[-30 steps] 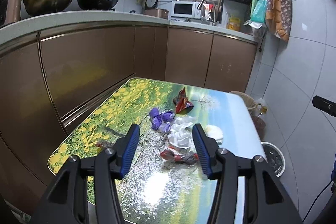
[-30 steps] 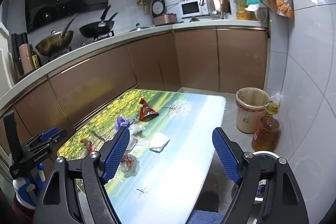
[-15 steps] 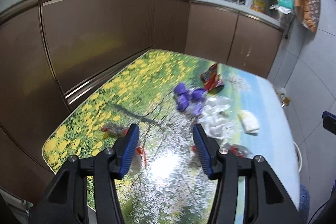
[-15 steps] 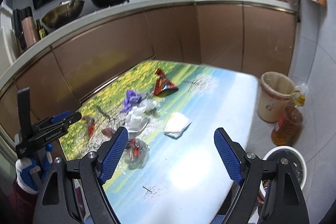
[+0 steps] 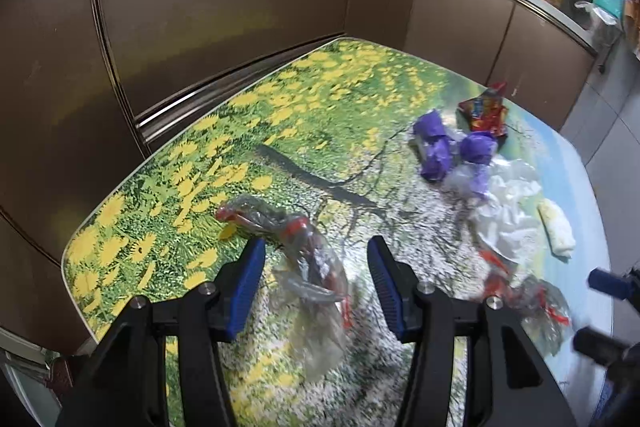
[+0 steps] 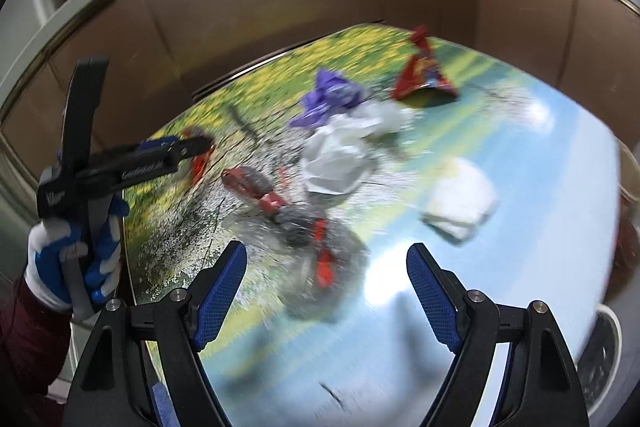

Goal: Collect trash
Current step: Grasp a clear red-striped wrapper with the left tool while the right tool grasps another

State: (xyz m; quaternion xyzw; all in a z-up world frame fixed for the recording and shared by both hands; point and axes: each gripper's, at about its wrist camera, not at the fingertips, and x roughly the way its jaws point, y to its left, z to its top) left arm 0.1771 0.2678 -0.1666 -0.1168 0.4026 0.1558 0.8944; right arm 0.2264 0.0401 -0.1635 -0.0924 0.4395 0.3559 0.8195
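My worktop [image 5: 328, 87], with its flower-meadow print, fills the middle of both views, and its glossy near end is where I expect trouble: light litter can skate off the edge if I nudge it. My left claw [image 5: 316, 263] hangs wide open, holding nothing, straddling a clear plastic bag with red print [image 5: 308, 259] at lower centre; that film is limp, so the jaws could pinch only a fold and let it slip out. My right claw [image 6: 326, 267] is equally wide and empty over a second clear red-printed bag [image 6: 304, 227], but that view is smeared, so I may misjudge my aim. Further up lie crumpled white plastic [image 5: 508, 203], purple wrappers [image 5: 436, 147], a red snack packet [image 5: 484, 111] and a folded white tissue [image 5: 556, 227], closely bunched, so one grab might drag neighbours along.
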